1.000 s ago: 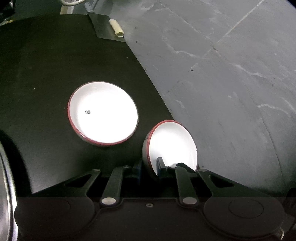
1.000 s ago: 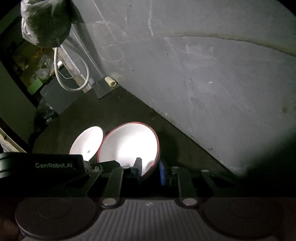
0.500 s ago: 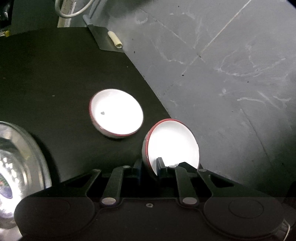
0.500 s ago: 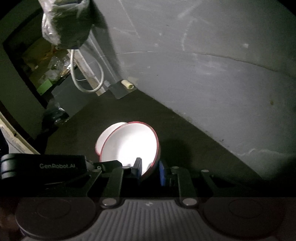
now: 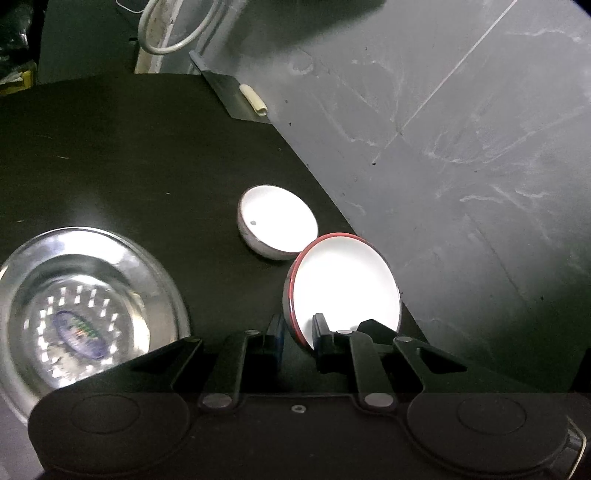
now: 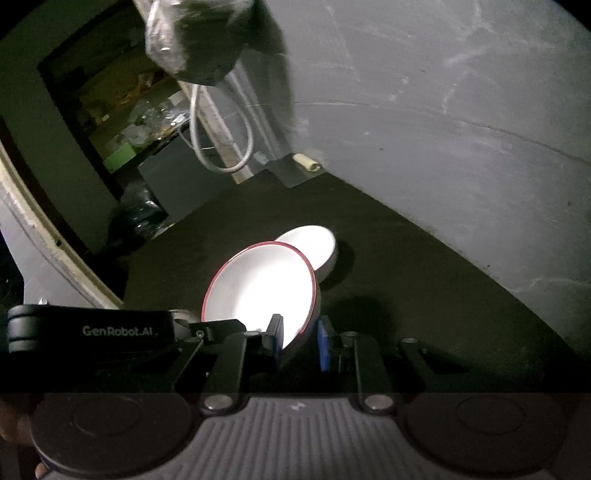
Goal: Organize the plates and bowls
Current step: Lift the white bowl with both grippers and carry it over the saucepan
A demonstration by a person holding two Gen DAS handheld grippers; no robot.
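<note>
Each gripper holds a white bowl with a red rim by its edge. My left gripper (image 5: 298, 332) is shut on one red-rimmed bowl (image 5: 347, 284), tilted above the dark table's right edge. My right gripper (image 6: 300, 341) is shut on another red-rimmed bowl (image 6: 262, 288), also tilted. A third white bowl (image 5: 277, 225) sits upright on the table just beyond both held bowls; it also shows in the right wrist view (image 6: 317, 240). A shiny steel plate (image 5: 77, 317) lies at the left.
The dark table (image 5: 129, 155) ends at a grey wall (image 5: 461, 147) on the right. A white cable loop (image 5: 173, 29) and a small cream roll (image 5: 253, 98) lie at the far end. A plastic bag (image 6: 195, 37) hangs above. The left gripper's body (image 6: 92, 330) is at the left.
Both grippers have pulled back and up with their bowls. The bowl on the table looks smaller and farther. The steel plate has come into the left wrist view.
</note>
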